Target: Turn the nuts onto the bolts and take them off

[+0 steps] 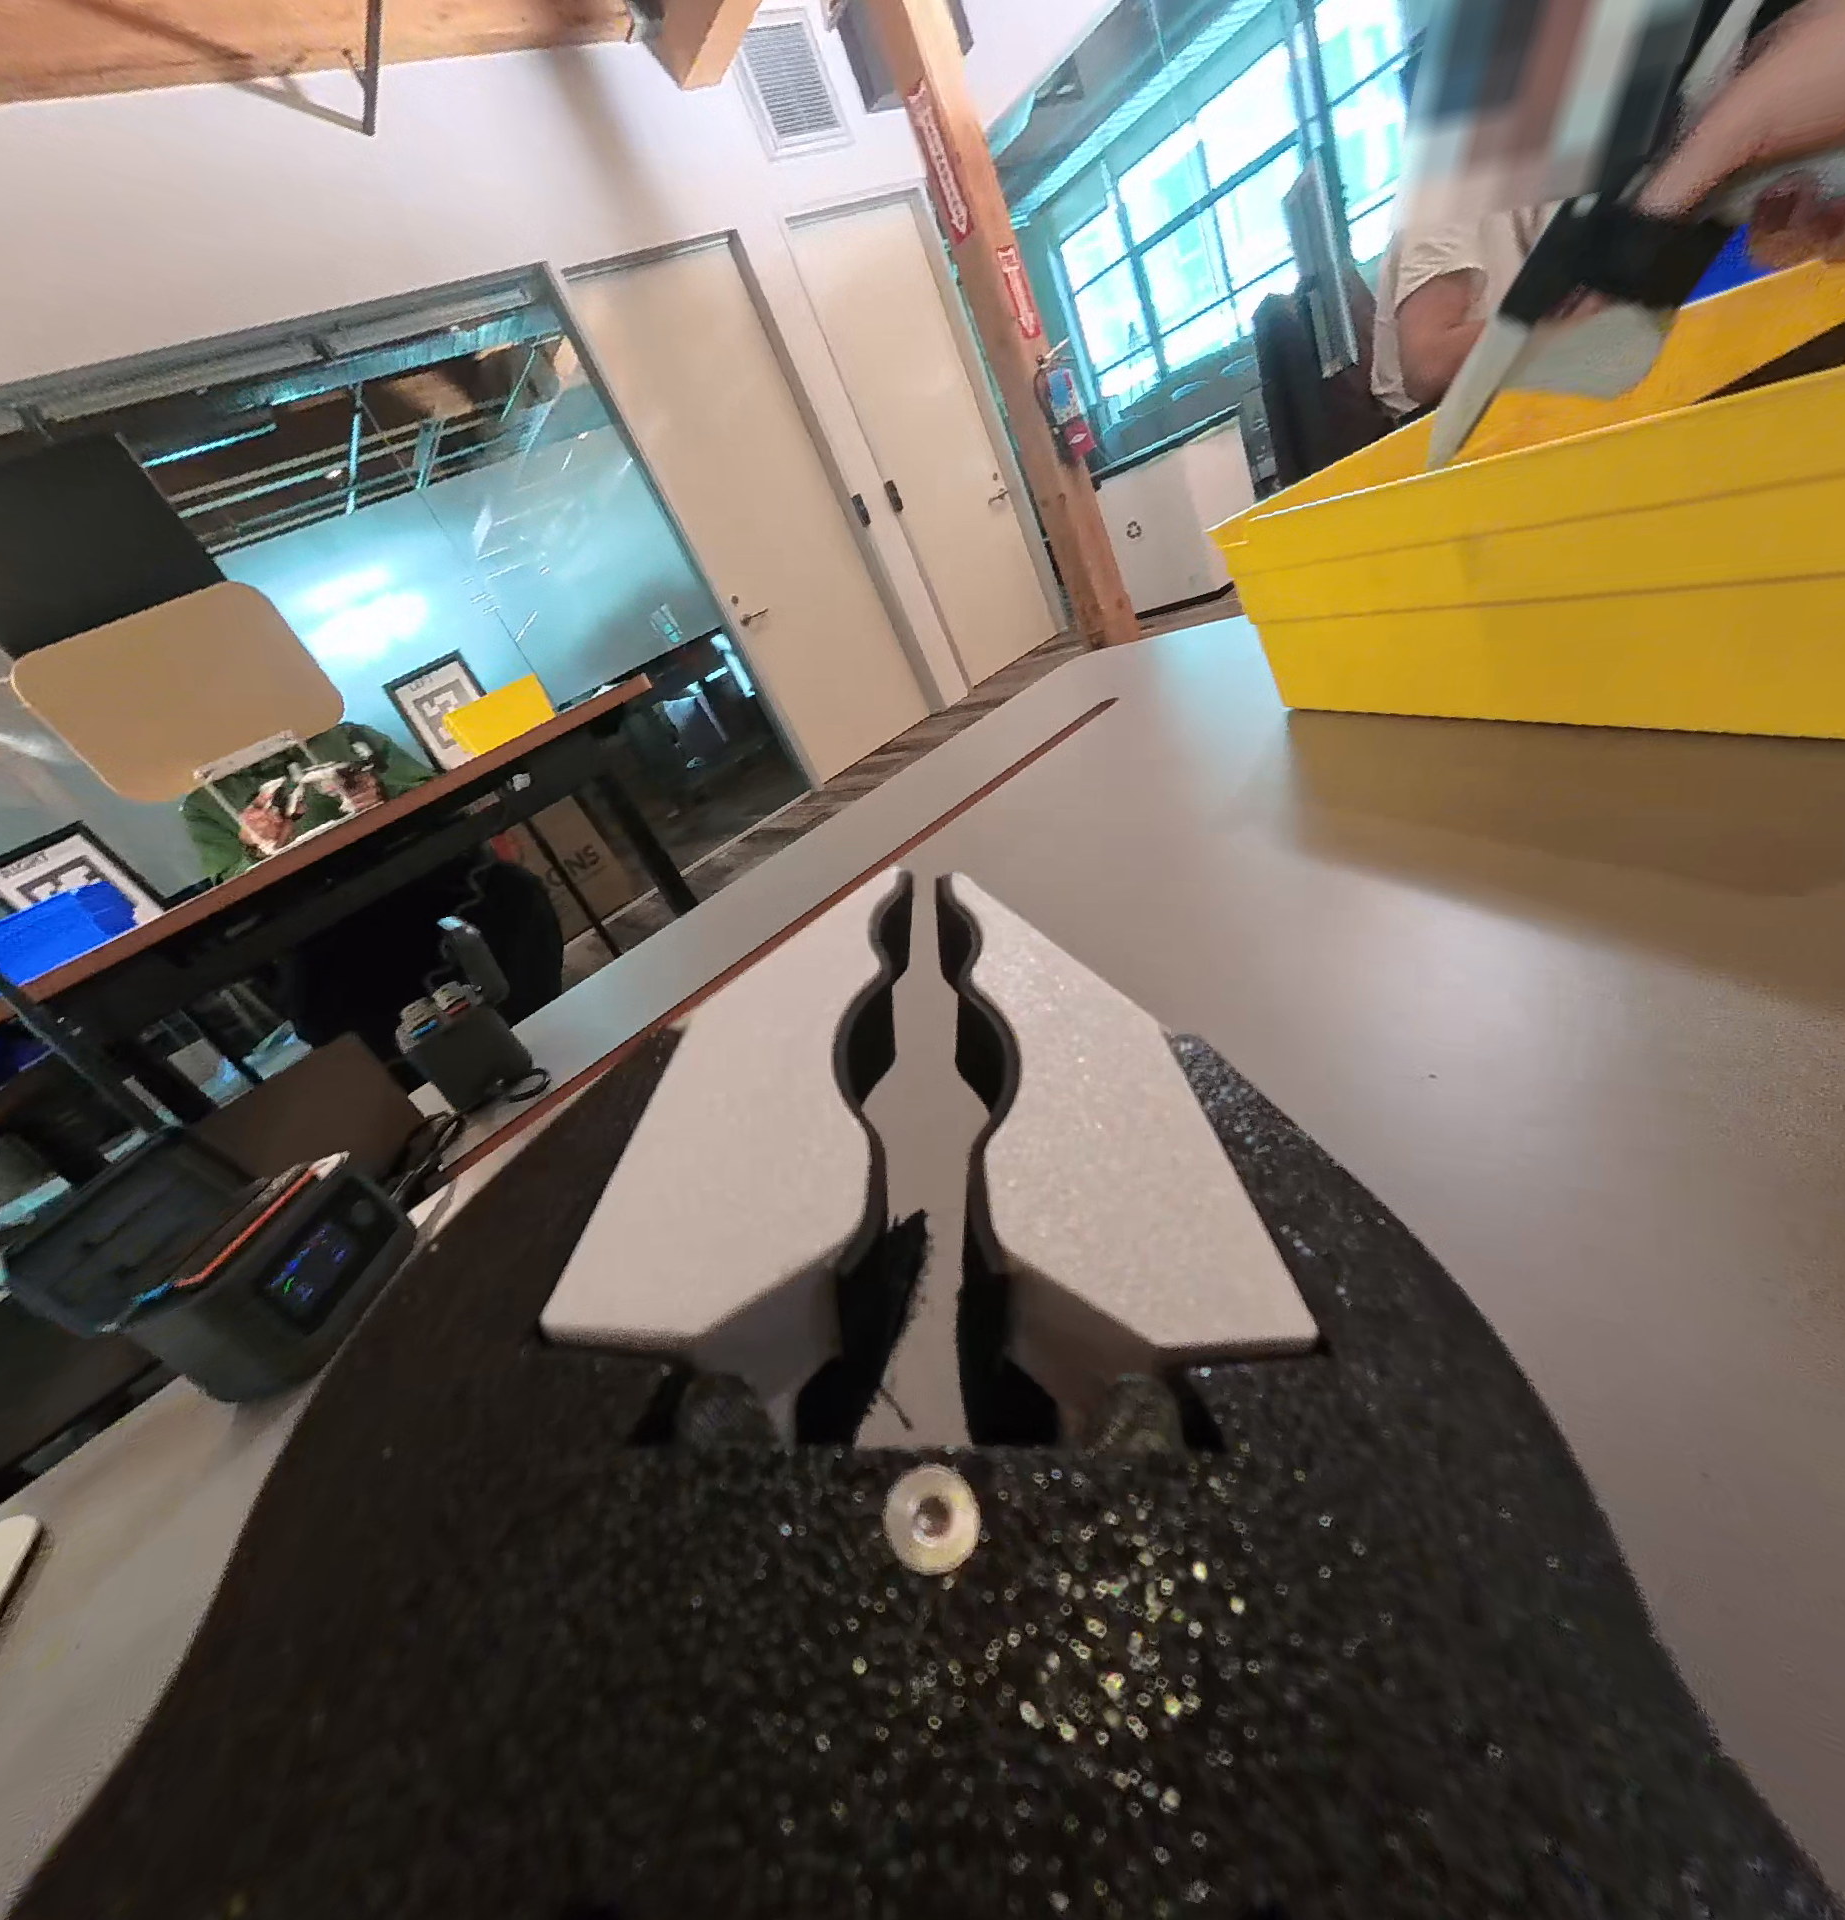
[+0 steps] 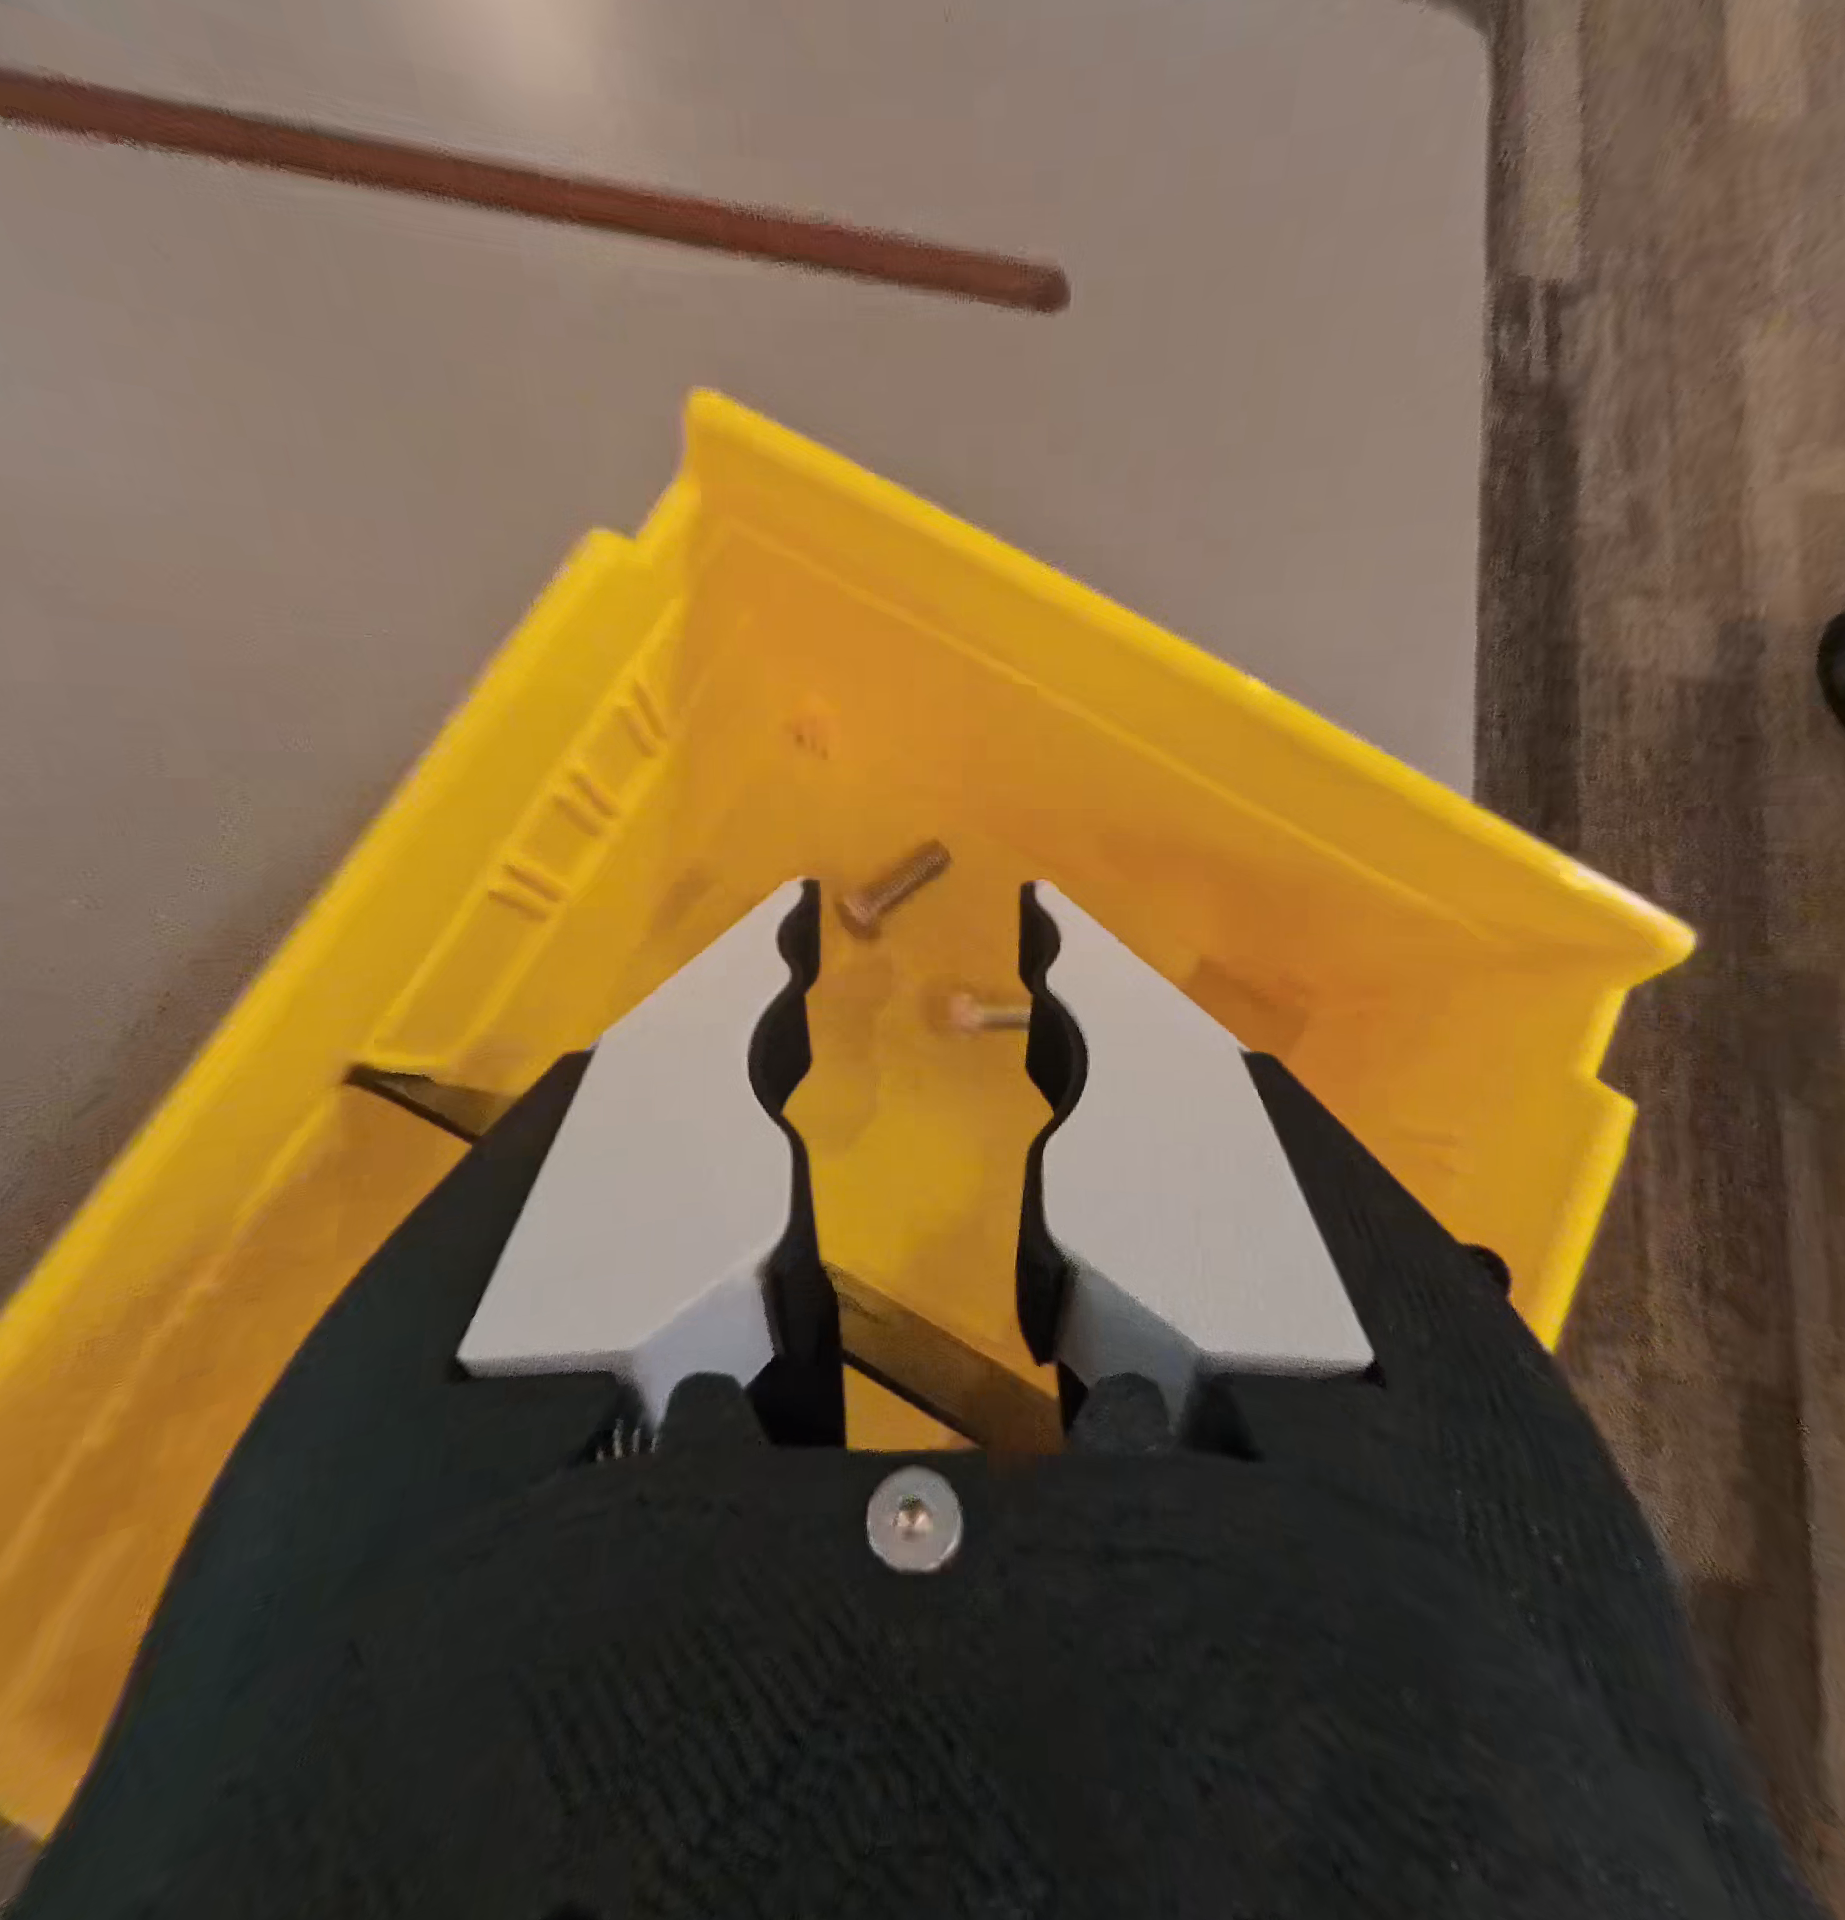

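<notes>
A yellow bin (image 2: 1157, 748) stands on the grey table. Two brass bolts lie on its floor: one bolt (image 2: 892, 888) just beyond my right fingertips, a second bolt (image 2: 985, 1013) beside my right finger. No nut shows. My right gripper (image 2: 920, 888) is open and empty, pointing down into the bin just above the bolts. My left gripper (image 1: 924, 883) is shut and empty, low over the table, left of the yellow bin (image 1: 1572, 582). The right gripper (image 1: 1500, 384) shows blurred over the bin in the left wrist view.
A dark divider (image 2: 939, 1351) crosses the bin floor under my right gripper. A brown seam (image 2: 585, 208) runs across the grey table (image 1: 1365, 1039). The table edge and wood floor (image 2: 1676, 520) lie to the right. Another desk with a seated person (image 1: 305, 790) stands far left. The grippers' ends are close to 40 centimeters from one another. To reach the bolt (image 2: 892, 888) in a straight line is about 8 centimeters for my right fingers, about 40 centimeters for my left.
</notes>
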